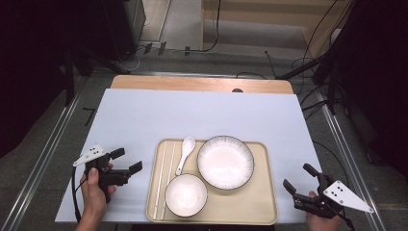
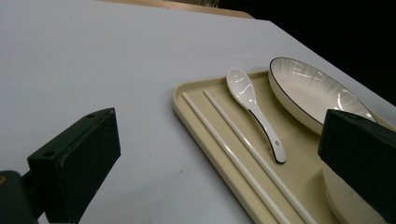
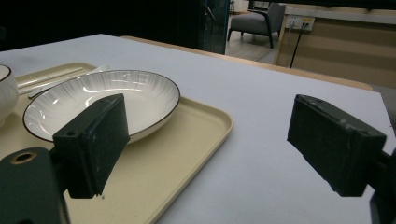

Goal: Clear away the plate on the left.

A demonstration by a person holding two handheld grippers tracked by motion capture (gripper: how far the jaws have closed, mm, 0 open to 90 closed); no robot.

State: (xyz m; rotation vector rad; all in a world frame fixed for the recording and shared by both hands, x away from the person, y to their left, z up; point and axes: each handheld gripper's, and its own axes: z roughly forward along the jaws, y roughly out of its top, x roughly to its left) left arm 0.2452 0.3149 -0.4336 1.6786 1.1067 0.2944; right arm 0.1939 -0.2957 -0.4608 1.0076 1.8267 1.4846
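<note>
A beige tray (image 1: 262,149) lies on the white table near its front edge. On it sit a wide white plate (image 1: 225,161), a small white bowl (image 1: 186,194), a white spoon (image 1: 185,154) and a pair of white chopsticks (image 1: 163,178). My left gripper (image 1: 126,160) is open just left of the tray, nothing between its jaws. My right gripper (image 1: 298,178) is open to the right of the tray, also empty. The left gripper view looks over the chopsticks (image 2: 243,154), spoon (image 2: 254,109) and plate (image 2: 313,93). The right gripper view faces the plate (image 3: 140,91) and tray corner (image 3: 205,135).
The white table top (image 1: 192,115) has wide bare room behind and left of the tray. A wooden edge (image 1: 202,84) runs along the far side. Dark stands and cables (image 1: 317,72) surround the table on the floor.
</note>
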